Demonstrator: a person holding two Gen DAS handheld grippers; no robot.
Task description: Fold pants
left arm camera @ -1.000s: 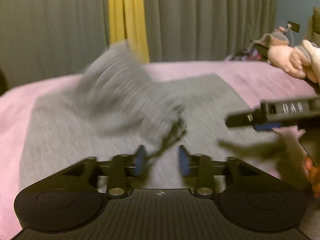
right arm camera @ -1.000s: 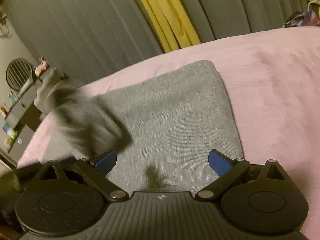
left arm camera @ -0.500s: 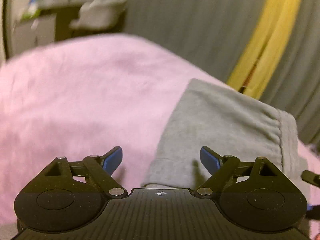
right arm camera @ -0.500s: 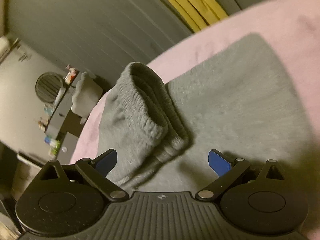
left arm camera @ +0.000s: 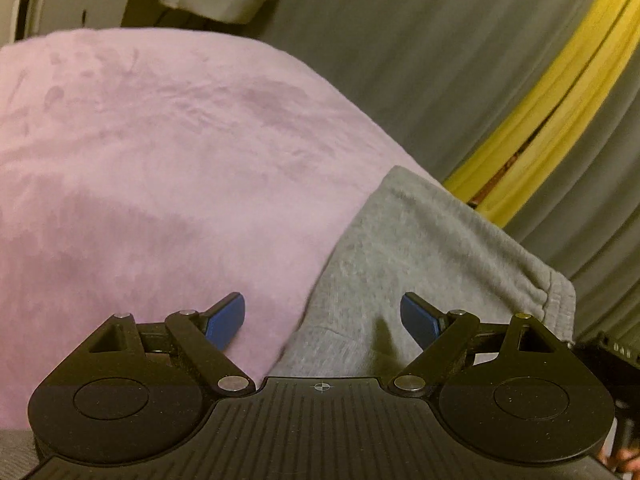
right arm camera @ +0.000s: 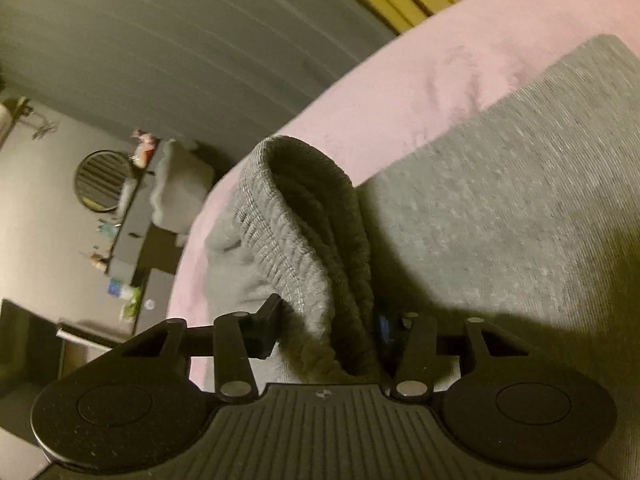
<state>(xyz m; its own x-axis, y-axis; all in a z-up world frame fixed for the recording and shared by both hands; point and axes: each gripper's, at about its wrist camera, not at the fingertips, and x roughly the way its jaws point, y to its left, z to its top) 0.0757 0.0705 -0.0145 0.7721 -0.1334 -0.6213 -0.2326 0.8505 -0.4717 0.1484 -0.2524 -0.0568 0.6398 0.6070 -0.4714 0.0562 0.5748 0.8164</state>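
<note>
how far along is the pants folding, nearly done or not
Partly done, it seems. The grey pants already lie flat in a broad folded layer on the pink blanket. In hand: the right tongs are shut on the ribbed waistband, which stands bunched up. The left tongs are open over the pants' edge, gripping nothing. Left: laying that waistband end over and smoothing it.

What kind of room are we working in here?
Likely a bedroom: the gray pants lie on a pink bedspread, with floor-length curtains behind and a cluttered dresser nearby.
</note>
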